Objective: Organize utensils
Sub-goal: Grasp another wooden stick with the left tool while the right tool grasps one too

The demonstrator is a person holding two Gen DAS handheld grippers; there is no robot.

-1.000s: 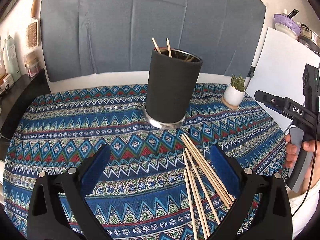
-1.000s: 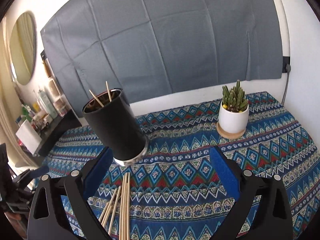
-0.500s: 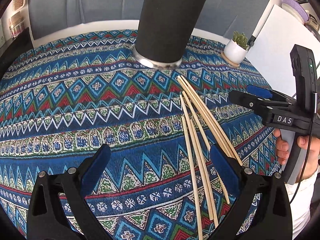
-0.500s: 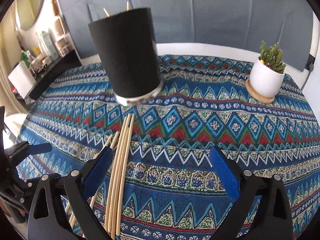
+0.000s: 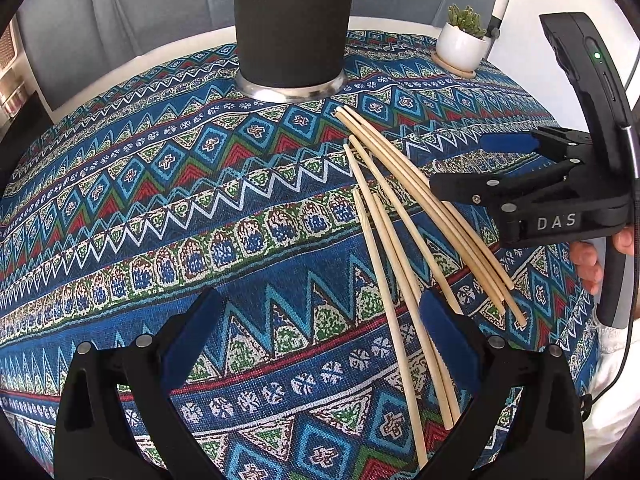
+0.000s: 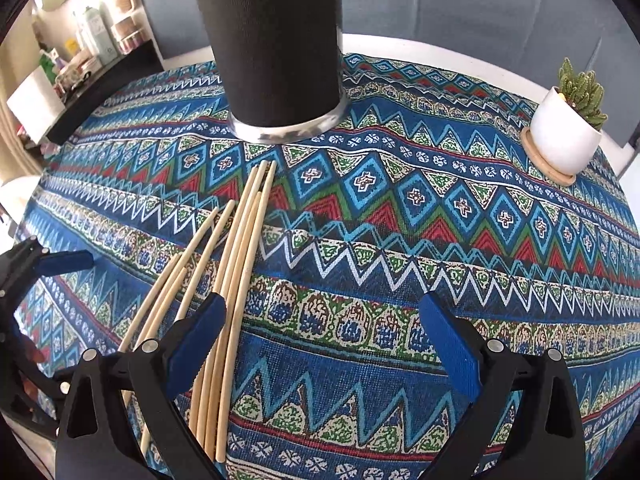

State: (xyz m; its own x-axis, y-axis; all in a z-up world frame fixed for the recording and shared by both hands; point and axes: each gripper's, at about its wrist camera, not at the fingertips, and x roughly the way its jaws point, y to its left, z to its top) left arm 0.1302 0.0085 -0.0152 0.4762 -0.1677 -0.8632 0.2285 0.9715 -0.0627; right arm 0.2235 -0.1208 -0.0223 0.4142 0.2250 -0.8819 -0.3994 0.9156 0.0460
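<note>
Loosely fanned, chopsticks [image 5: 404,216] lie between both spread-fingered hand-held grippers.

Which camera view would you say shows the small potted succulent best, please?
The right wrist view: the potted succulent appears large and sharp on its wooden coaster at the cloth's right edge. The left wrist view shows it smaller, farther back, beyond the right gripper.

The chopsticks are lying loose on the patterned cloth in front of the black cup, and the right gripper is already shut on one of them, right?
Not quite. The chopsticks do lie loose before the black cup, but the right gripper is open and holds nothing, as the right wrist view shows.
</note>
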